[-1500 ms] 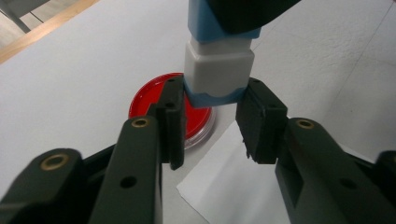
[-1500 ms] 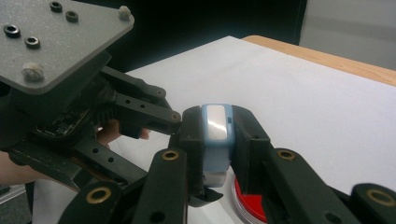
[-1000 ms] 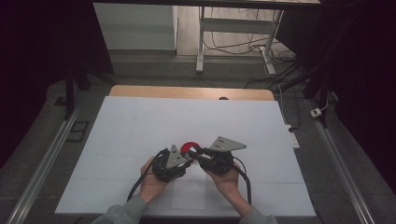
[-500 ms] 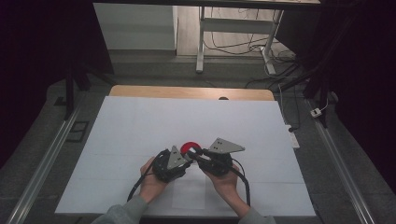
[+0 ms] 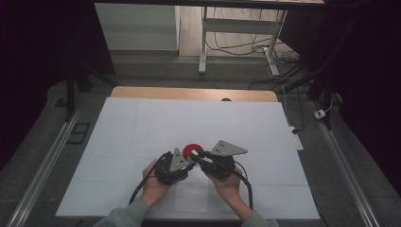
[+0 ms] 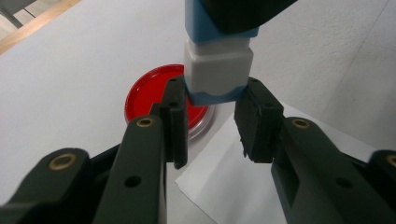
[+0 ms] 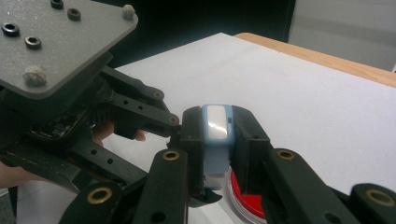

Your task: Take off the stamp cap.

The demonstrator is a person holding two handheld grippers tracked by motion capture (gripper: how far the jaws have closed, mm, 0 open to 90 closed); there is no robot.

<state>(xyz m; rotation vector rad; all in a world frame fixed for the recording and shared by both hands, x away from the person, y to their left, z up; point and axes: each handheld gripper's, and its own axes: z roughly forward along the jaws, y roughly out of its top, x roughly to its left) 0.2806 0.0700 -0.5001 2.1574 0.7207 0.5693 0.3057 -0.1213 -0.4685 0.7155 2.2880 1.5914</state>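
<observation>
Little has changed over the last second: the left tongs and right tongs have kept their places, each clamped on the blue-and-white block, so the double grip looks settled and ready for pulling apart. The block's white end sits between the left jaws and its blue body between the right. The red disc lies on the table just beyond and below both tips.

White sheet covering the desk, wood edge showing at the far side. Cables lying on the floor behind, probably a power strip sitting right of it.
</observation>
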